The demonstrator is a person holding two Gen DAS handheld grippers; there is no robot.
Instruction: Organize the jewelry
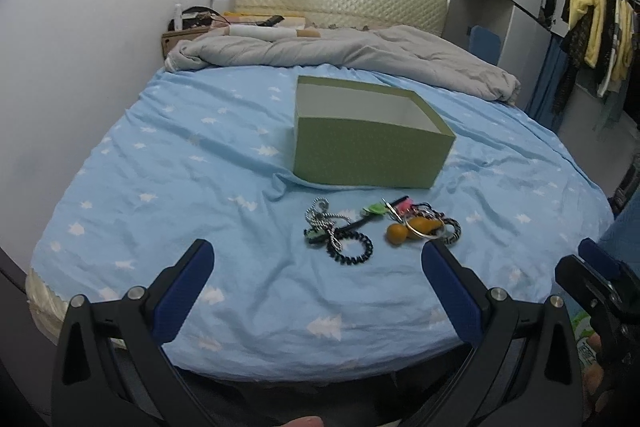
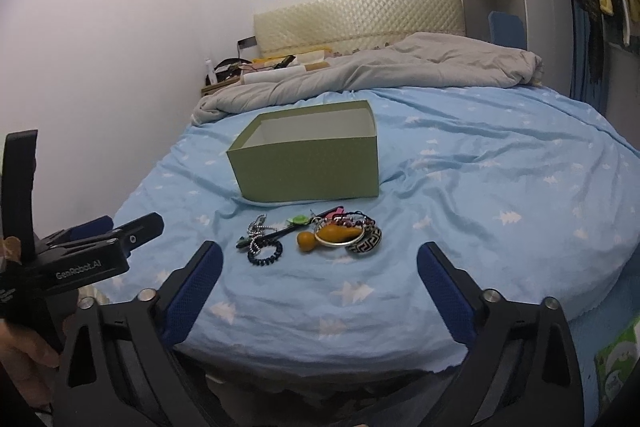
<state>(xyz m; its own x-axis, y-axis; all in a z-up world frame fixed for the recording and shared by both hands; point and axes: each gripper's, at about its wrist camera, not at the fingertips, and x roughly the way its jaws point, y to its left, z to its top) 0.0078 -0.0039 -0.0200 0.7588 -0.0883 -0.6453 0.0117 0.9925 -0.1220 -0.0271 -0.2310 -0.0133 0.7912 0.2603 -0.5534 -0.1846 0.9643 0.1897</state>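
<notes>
Nearest to me, my left gripper [image 1: 316,259] has its fingers spread wide, with nothing between them. My right gripper [image 2: 318,259] is also released and grasps nothing. Both hang over the near edge of the blue bed sheet [image 1: 180,167]. A little further, the jewelry pile [image 2: 316,233] lies on the sheet: a black coil band [image 1: 350,250], a ball chain [image 2: 256,227], an orange gourd charm [image 2: 328,235], a patterned bangle [image 2: 366,242]. Just behind it stands the green box [image 1: 368,151], open on top. Further back lies a grey blanket [image 2: 380,71], then the headboard [image 1: 340,1].
</notes>
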